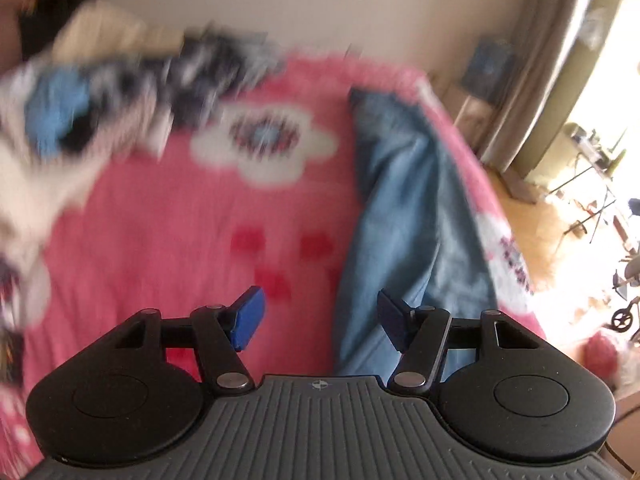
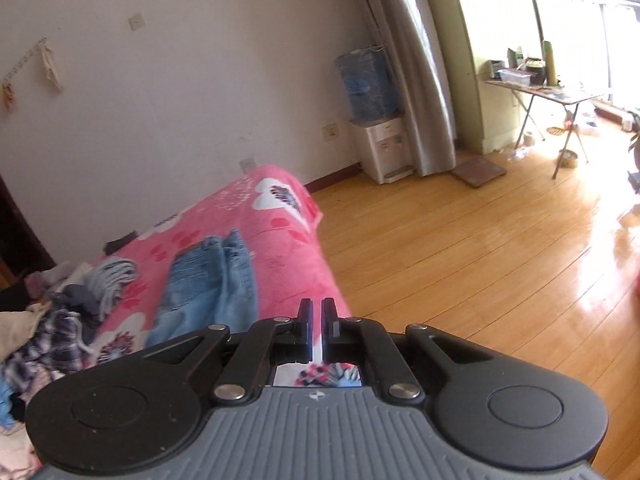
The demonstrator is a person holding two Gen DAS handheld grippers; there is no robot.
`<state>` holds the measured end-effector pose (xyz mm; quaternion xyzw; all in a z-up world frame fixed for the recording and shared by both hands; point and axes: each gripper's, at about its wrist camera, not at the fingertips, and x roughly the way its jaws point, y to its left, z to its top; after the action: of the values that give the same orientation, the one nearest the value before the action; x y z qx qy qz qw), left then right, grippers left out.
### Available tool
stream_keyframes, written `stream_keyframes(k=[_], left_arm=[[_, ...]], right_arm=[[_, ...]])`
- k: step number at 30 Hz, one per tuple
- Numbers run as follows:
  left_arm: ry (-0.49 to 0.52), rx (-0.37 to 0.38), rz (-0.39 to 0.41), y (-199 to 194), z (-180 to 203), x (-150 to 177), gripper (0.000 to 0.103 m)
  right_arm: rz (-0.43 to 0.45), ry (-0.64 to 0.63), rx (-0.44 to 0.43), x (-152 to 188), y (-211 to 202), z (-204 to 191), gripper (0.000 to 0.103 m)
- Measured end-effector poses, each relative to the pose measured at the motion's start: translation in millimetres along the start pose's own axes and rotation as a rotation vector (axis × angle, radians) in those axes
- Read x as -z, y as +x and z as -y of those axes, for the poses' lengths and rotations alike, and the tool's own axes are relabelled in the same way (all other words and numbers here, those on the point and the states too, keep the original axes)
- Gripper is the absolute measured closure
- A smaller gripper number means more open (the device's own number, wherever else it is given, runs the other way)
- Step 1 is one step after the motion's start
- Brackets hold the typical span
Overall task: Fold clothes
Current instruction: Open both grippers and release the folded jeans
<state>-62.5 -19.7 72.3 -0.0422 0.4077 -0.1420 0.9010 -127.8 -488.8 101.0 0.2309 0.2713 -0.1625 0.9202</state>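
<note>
Fingers (image 1: 250,318) of the left gripper (image 1: 320,316) are held wide apart over the pink bed cover (image 1: 168,216) with nothing between them, while those of the right gripper (image 2: 317,326) are nearly closed on nothing. Blue jeans (image 2: 208,280) are seen lengthwise right of centre, seemingly doubled leg on leg, and a loose pile of clothes (image 2: 48,332) at the left is judged as left to fold. Blur hides the pile's details in the left view.

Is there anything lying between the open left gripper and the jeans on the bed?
Nothing visible. The left gripper hangs open just above the near end of the jeans, with only pink blanket beside them. The clothes pile sits far off to the left.
</note>
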Motion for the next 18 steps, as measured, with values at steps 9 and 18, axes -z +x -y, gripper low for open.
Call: stream_keyframes(k=[9,18], left_arm=[[0.152,0.083,0.020,29,48,-2,0.041],[0.438,0.162,-0.042,118,80,8,0.041]], right_arm=[[-0.106,-0.079,-0.108,8,47,-44,0.099],[-0.215,-0.154,-0.131,13,165,-109,0.080]])
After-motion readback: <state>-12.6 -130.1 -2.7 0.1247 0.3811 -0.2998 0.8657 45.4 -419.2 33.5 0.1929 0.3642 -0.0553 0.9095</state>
